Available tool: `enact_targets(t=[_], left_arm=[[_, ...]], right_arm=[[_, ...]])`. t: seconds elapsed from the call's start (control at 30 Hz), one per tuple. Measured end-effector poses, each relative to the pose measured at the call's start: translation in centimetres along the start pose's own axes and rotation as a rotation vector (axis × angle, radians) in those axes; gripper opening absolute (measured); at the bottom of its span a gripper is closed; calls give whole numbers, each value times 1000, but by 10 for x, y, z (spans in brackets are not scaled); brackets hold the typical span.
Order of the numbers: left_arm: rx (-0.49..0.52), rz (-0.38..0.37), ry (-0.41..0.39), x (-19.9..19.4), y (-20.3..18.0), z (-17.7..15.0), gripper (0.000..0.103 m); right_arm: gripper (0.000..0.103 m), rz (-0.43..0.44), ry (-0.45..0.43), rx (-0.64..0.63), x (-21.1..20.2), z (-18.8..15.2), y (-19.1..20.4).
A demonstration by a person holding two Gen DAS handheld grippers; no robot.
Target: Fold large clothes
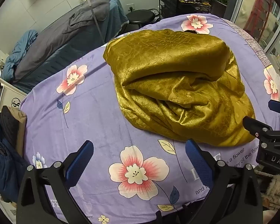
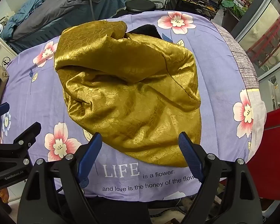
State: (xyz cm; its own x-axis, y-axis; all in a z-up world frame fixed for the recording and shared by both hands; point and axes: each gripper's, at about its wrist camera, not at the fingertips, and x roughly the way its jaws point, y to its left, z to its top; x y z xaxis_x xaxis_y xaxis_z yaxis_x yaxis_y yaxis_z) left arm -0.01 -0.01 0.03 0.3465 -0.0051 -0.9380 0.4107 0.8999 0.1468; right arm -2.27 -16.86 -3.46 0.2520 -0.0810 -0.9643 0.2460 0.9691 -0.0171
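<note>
At the left, the left gripper (image 1: pixel 139 153) hangs over the near part of a purple flowered sheet (image 1: pixel 95 115), its blue-padded jaws spread wide with nothing between them, only a printed pink flower below. In the middle of the sheet lies the golden-olive garment (image 2: pixel 128 93), bunched and loosely folded over itself, with a bit of dark fabric (image 2: pixel 145 30) showing at its far edge. To the right, the right gripper (image 2: pixel 140 147) is poised over the garment's near hem, jaws likewise wide apart and gripping nothing.
</note>
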Motion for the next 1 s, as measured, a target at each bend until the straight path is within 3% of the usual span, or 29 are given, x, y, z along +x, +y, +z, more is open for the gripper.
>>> enact_targets(t=[1.0], left_arm=[[7, -20, 3, 3, 0, -1, 97]], right_arm=[[83, 4, 2, 3, 2, 0, 0]])
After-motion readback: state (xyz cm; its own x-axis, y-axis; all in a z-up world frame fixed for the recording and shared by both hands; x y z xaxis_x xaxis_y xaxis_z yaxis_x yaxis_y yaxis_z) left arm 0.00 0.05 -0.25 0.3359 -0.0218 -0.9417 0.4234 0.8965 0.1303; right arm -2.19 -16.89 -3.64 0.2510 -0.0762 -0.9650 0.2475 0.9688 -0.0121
